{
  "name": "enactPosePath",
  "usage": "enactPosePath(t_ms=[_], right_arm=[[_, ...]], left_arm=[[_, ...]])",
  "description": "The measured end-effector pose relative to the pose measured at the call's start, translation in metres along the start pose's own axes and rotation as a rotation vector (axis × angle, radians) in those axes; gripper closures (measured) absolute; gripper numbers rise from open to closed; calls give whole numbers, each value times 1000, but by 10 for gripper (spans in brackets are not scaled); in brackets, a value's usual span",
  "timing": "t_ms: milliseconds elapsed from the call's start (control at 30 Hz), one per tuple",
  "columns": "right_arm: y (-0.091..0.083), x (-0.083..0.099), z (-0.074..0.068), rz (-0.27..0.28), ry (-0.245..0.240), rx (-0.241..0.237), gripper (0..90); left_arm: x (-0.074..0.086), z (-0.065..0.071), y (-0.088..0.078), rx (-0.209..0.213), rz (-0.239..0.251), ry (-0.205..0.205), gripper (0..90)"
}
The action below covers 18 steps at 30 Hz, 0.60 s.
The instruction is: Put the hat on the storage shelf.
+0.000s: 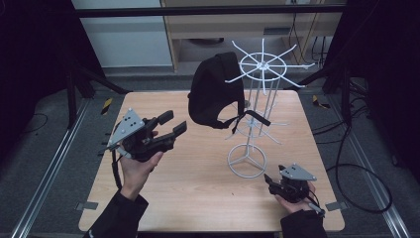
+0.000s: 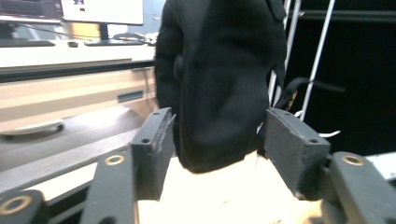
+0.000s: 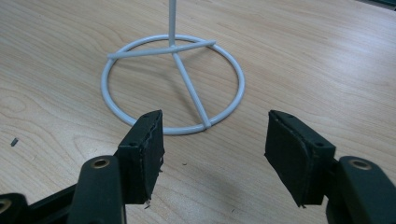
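A light wooden table [image 1: 198, 198] carries a white wire display stand [image 1: 257, 94] with a ring-shaped base [image 1: 246, 160], a thin upright pole and spokes that fan out at the top. A black fabric backpack [image 1: 215, 89] hangs from the left side of this stand, clear of the tabletop, with a strap trailing toward the pole. The left gripper [image 1: 171, 124], held up above the table's left half in the person's left hand [image 1: 138, 166], points toward the bag; in the left gripper view its jaws stand wide apart with the dark bag [image 2: 219, 79] framed between them, though the blur makes it hard to say whether the pads are touching the cloth or sit just short of it. The right gripper [image 1: 271, 179] sits low near the table's front right corner, close beside the stand's base. In the right gripper view its jaws are parted and empty, aimed at the white ring [image 3: 173, 84] lying just ahead on the wood.
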State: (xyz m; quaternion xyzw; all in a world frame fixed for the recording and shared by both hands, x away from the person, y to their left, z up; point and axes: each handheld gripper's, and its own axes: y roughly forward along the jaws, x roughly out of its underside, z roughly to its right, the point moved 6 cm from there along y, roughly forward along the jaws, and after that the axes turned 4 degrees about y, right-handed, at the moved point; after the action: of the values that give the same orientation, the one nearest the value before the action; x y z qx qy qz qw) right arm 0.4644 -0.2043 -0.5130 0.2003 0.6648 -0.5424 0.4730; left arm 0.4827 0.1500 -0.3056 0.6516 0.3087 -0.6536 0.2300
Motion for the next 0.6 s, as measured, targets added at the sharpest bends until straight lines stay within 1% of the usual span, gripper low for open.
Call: enactPosePath(t_ms=[100,200,267,467,533,600], right_arm=[[0,1,1,-4,7,5,362],[0,1,2,-6,13,7,354],[0,1,3,-7,20,14,344],[0,3,7,-2,35,31,295],[0,3,9,-8,46,36,269],[0,4,10,-10,55,42,254]], left_arm=[[15,-6,-13,-36,-34,1,357],[36,-14,-25,-67,-76,-13,331],[56,-21,-33,-93,-114,-25,319],[123,-42,-52,-167,-258,-68,291],[142,-49,-57,-191,-296,-91,278],[159,-56,-62,-213,-319,-107,264]])
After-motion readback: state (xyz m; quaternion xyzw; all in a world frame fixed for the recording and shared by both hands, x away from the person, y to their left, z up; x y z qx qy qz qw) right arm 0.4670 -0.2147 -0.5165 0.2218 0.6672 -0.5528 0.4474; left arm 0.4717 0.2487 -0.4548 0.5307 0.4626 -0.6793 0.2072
